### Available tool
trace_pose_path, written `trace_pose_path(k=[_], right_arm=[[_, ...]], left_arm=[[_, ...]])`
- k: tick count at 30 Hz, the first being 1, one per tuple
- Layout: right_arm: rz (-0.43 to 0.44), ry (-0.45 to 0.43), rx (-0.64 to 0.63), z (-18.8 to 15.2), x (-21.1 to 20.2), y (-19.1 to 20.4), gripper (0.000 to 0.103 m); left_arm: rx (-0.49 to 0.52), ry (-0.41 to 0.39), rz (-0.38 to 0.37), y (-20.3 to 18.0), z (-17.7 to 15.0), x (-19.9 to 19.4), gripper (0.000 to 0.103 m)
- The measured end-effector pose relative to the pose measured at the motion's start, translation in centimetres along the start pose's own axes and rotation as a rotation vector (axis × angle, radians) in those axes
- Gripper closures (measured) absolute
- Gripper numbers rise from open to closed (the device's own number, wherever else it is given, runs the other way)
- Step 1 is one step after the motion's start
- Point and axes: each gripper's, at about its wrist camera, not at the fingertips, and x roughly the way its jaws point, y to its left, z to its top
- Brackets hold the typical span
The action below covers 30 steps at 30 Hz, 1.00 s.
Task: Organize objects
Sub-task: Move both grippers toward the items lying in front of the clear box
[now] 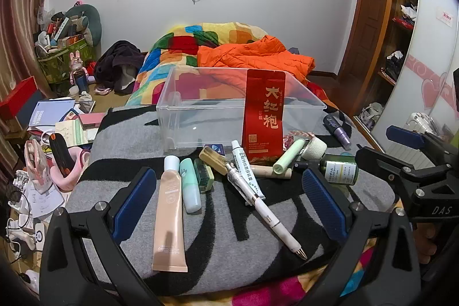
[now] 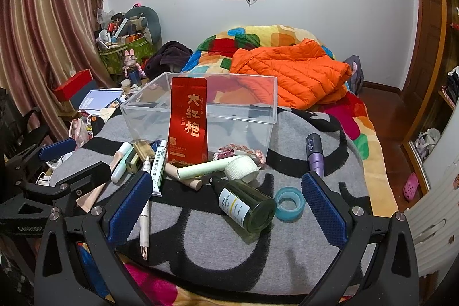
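Note:
A clear plastic bin [image 1: 200, 116] [image 2: 252, 116] stands empty on a grey and black blanket [image 1: 223, 220]. A red tea pouch [image 1: 264, 116] [image 2: 188, 119] stands upright before it. Small items lie in front: a peach tube [image 1: 169, 220], a mint bottle [image 1: 190, 185], a white pen [image 1: 266, 208] [image 2: 145, 220], a dark green bottle [image 1: 340, 169] [image 2: 248, 205], a blue tape roll [image 2: 288, 203], a purple tube [image 1: 337, 128] [image 2: 314, 154], a pale green tube [image 2: 206, 168]. My left gripper [image 1: 226, 202] is open above the peach tube and pen. My right gripper [image 2: 226, 208] is open around the green bottle.
The blanket lies on a bed with a colourful quilt [image 2: 258, 39] and an orange jacket [image 2: 298, 73] behind the bin. A cluttered side table [image 1: 57, 116] and floor piles sit at the left. A wardrobe [image 1: 401, 48] stands at the right.

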Motion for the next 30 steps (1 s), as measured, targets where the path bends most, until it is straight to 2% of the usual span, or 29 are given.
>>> trace_pose_path(k=[30], right_arm=[[0.008, 0.01, 0.008, -0.2, 0.1, -0.01, 0.0]], left_arm=[[-0.019, 0.016, -0.003, 0.09, -0.14, -0.08, 0.0]])
